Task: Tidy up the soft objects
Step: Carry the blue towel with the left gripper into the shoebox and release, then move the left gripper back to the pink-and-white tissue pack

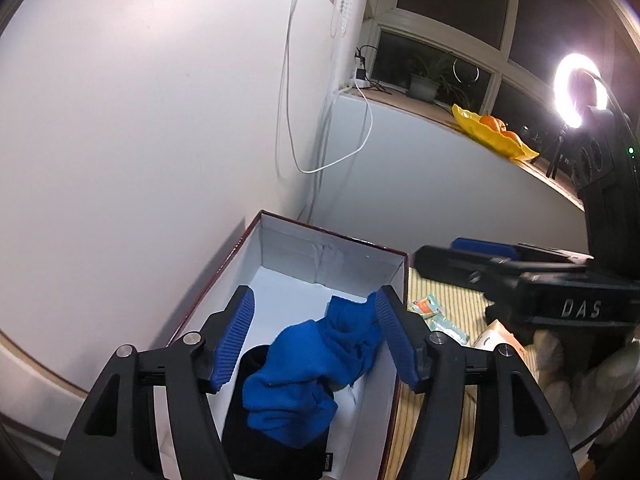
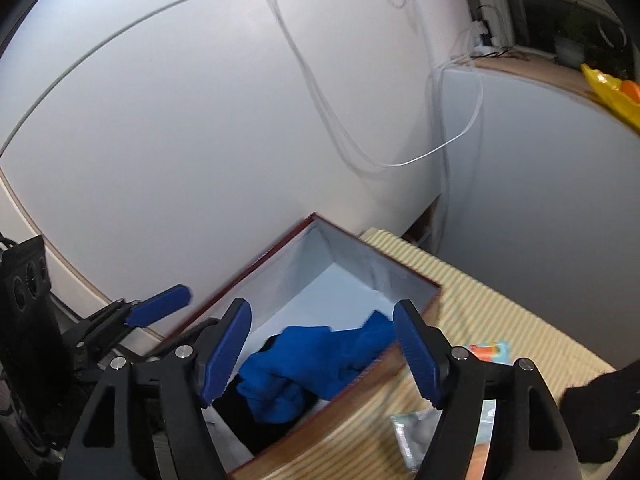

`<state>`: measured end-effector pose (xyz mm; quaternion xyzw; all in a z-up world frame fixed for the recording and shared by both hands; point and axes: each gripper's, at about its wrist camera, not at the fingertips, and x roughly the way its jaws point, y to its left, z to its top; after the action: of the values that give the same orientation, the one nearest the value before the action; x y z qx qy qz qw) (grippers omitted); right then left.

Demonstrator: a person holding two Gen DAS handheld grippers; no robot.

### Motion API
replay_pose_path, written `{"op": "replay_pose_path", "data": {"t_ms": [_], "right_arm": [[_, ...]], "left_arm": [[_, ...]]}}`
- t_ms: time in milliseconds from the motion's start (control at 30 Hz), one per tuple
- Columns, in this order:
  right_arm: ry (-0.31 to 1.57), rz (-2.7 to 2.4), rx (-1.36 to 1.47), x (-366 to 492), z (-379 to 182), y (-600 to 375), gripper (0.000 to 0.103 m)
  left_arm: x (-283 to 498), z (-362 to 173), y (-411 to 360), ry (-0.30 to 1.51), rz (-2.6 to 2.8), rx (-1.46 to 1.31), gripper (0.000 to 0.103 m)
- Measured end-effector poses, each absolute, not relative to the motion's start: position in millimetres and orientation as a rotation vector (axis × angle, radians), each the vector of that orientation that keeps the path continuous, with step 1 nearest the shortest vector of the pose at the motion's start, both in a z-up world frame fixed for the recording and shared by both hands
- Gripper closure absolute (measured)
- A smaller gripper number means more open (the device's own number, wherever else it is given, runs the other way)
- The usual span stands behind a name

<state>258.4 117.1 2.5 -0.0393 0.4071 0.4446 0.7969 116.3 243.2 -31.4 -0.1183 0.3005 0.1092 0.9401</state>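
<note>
**Blue cloth lies in the box, both grippers open above it**

A white wall [image 1: 140, 120] fills most of both views, with white cables [image 1: 288, 100] hanging down in the corner. On a striped mat [image 2: 480, 300] stands an open cardboard box [image 1: 360, 256], white inside and dark red at the rim. In the box lies a crumpled blue cloth [image 1: 304, 368], partly on top of a black soft item [image 1: 272, 452] with a small label at its edge.

The left gripper [image 1: 316, 340] hangs over the box with its jaws spread wide. The cloth lies between and below the blue pads [image 1: 234, 340]; its upper corner comes very close to the right-side pad, and I cannot tell if it touches. The right gripper [image 2: 326, 354] is also wide open over the near wall of the box, with the cloth lower between its fingers and no pad pressing on it.

The near box wall hides part of the cloth in the right wrist view. That view is blurred. Small packets [image 1: 436, 316] on the mat are hard to identify. A dark object [image 2: 600, 412] at the right edge is cut off.
</note>
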Motion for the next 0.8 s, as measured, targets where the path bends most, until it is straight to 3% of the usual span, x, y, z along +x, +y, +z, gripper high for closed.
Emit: {"op": "replay_pose_path", "data": {"t_ms": [800], "right_arm": [[0.854, 0.774, -0.028, 258.0, 6.6, -79.2, 0.032]], "left_arm": [[88.6, -28.6, 138.5, 0.621, -0.007, -0.286, 0.04]]}}
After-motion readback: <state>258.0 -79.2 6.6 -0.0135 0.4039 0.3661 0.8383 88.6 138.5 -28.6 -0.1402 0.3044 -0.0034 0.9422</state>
